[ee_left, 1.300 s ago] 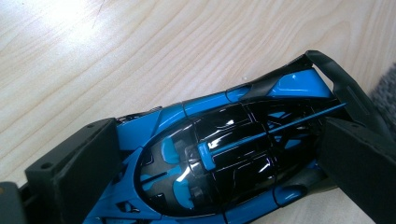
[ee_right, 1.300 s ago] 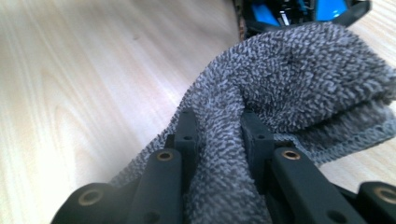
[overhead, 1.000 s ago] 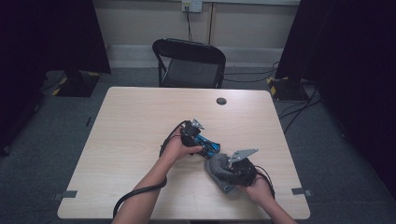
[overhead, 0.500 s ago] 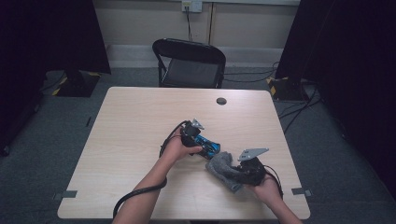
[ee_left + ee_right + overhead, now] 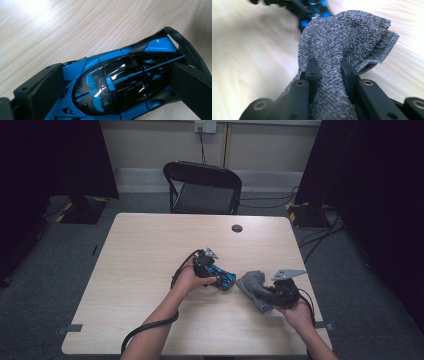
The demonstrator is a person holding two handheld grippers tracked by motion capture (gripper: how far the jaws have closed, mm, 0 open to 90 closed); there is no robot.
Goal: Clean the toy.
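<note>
A blue and black toy car [image 5: 120,82] lies on the wooden table [image 5: 150,250], and my left gripper [image 5: 117,87] is shut on it, one jaw at each side of its body. In the high view the car [image 5: 222,277] sits near the table's middle, under the left gripper [image 5: 207,265]. My right gripper [image 5: 328,67] is shut on a grey terry cloth [image 5: 344,37], which bunches up between the jaws. Seen from above, the cloth [image 5: 252,287] hangs just right of the car, with the right gripper [image 5: 280,292] behind it. The car's blurred blue shape [image 5: 312,10] lies past the cloth.
A black folding chair [image 5: 202,187] stands behind the table's far edge. A small dark round disc [image 5: 237,228] sits in the tabletop near the back. Cables trail from both grippers; the left one loops over the front of the table [image 5: 150,325].
My right gripper has carried the grey cloth to the right and slightly up, away from the car. The left gripper and the car have stayed put.
</note>
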